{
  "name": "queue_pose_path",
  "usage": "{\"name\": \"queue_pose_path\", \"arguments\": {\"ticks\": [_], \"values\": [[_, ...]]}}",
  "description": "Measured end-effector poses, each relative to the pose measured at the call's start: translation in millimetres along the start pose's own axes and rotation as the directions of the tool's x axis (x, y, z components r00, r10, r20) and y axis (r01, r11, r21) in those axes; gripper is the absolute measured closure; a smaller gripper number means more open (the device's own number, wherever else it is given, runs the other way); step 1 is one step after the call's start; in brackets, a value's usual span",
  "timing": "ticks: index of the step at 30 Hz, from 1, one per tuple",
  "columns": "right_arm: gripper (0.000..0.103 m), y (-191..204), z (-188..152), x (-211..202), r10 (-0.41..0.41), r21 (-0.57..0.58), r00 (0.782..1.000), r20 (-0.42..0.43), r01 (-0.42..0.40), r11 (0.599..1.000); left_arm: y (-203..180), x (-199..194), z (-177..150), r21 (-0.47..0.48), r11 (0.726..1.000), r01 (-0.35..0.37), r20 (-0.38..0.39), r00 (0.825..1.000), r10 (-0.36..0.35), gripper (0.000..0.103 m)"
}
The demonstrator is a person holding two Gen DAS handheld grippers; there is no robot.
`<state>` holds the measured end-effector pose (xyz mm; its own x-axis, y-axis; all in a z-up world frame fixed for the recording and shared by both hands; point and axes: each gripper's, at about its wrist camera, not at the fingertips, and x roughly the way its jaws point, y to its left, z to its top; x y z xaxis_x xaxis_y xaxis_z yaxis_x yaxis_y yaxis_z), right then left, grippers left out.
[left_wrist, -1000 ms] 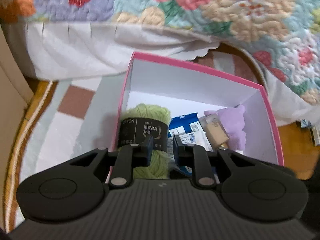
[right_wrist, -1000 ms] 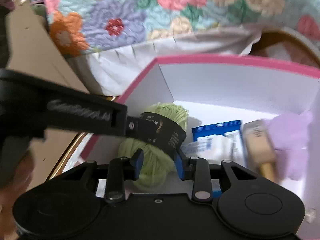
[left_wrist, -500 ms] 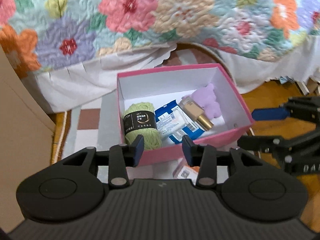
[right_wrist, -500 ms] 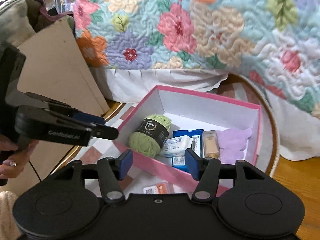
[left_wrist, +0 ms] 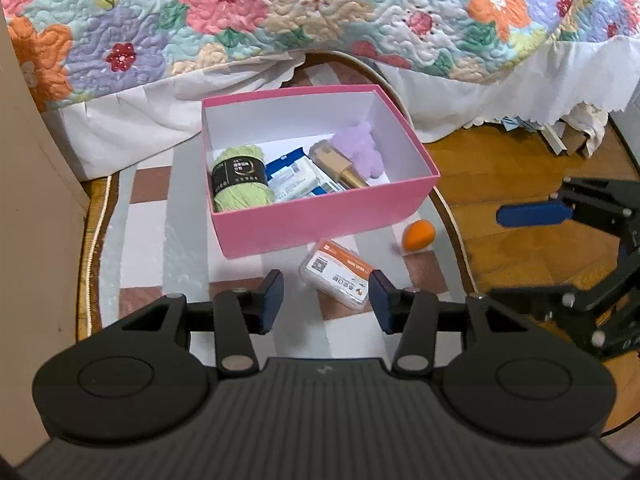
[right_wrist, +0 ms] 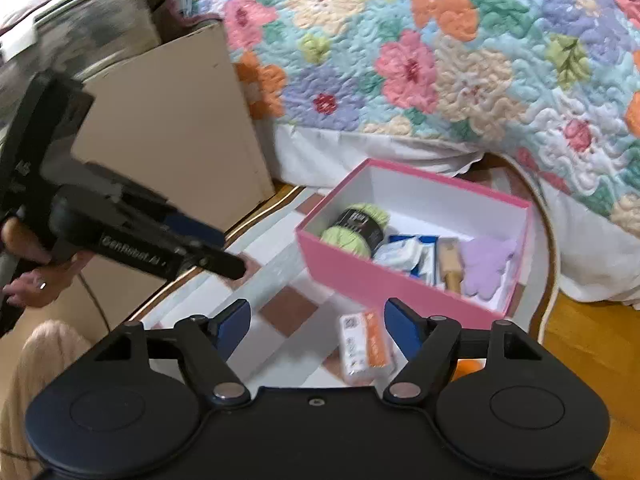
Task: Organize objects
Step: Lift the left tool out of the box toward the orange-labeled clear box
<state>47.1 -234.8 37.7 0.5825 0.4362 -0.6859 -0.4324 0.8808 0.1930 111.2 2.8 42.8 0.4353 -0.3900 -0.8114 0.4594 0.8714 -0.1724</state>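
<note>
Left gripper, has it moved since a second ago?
Yes. The left gripper has pulled up and back from the pink box, jaws just opening and empty.

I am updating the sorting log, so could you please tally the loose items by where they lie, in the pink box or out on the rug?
In the pink box: 4 (green yarn ball, blue-and-white packet, beige bottle with gold cap, purple plush)
On the rug: 2 (orange-and-white pack, orange egg-shaped sponge)
Total: 6

We read "GenRobot.AI" in white on the left tongs [right_wrist: 224, 264]; the yarn band's [left_wrist: 239, 171] and packet's [left_wrist: 337, 275] print stayed illegible.
</note>
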Motion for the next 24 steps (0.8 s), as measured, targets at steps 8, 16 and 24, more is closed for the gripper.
{"name": "queue_pose_path", "arguments": {"ticks": [8,16,24], "values": [[0.023,-8.3,-51.1,25.7,0.015,0.041,1.000,0.011,-0.015,0.999,4.4,39.4,-19.4,-0.002,1.000,0.010,0.013,1.000,-0.010,0.055],[0.023,-22.0,-75.6,71.2,-0.086,0.074,0.996,-0.027,0.088,0.993,29.7,96.1,-25.7,-0.066,0.997,0.049,0.011,0.999,-0.049,0.055],[0.023,-32.6,-94.6,109.5,-0.155,0.102,0.987,-0.038,0.158,0.982,40.4,148.8,-32.7,-0.094,0.996,0.006,0.065,0.998,0.000,0.053]]}}
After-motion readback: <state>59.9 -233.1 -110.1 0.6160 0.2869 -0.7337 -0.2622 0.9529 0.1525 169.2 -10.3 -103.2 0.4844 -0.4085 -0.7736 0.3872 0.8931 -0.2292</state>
